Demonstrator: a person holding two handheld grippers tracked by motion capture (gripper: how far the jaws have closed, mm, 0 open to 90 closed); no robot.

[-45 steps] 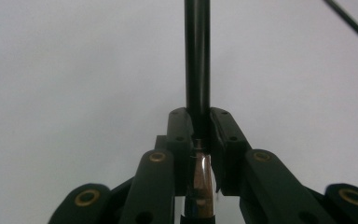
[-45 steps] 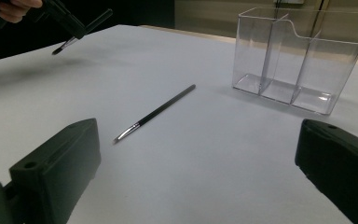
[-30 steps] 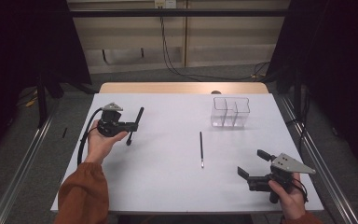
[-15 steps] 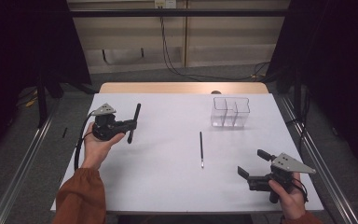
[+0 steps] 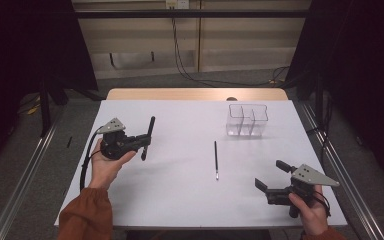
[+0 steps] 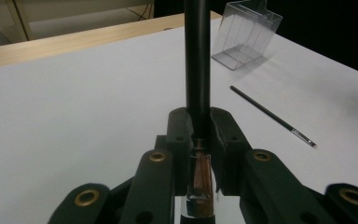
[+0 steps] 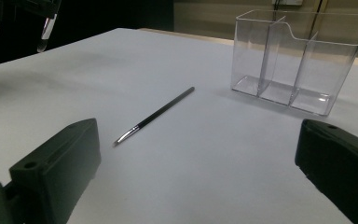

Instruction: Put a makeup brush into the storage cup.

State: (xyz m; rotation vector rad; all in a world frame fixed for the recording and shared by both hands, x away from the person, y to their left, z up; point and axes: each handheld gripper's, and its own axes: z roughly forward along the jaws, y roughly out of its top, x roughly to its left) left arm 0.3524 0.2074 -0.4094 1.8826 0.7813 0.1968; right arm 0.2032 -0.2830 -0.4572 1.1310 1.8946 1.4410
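Observation:
My left gripper (image 5: 144, 142) is held over the table's left side, shut on a thick black-handled brush (image 5: 148, 135). In the left gripper view the handle (image 6: 198, 56) rises straight out between the jaws of that gripper (image 6: 198, 128), and a clear cap (image 6: 199, 205) covers the brown bristles below. A thin black brush (image 5: 215, 159) lies on the white table (image 5: 180, 200) near the middle; it also shows as a thin brush (image 6: 270, 115) and a thin brush (image 7: 156, 114). My right gripper (image 5: 270, 174) stands open at the front right, the gripper (image 7: 198, 140) with nothing between its jaws.
A clear divided organizer (image 5: 247, 120) stands at the back right of the table, seen as an organizer (image 6: 244, 35) and an organizer (image 7: 298, 58). A wooden strip (image 5: 195, 94) borders the far edge. Metal rails (image 5: 25, 175) run along both sides.
The left hand has shifted slightly left and toward the near edge, still gripping the thick brush. The right gripper has kept still.

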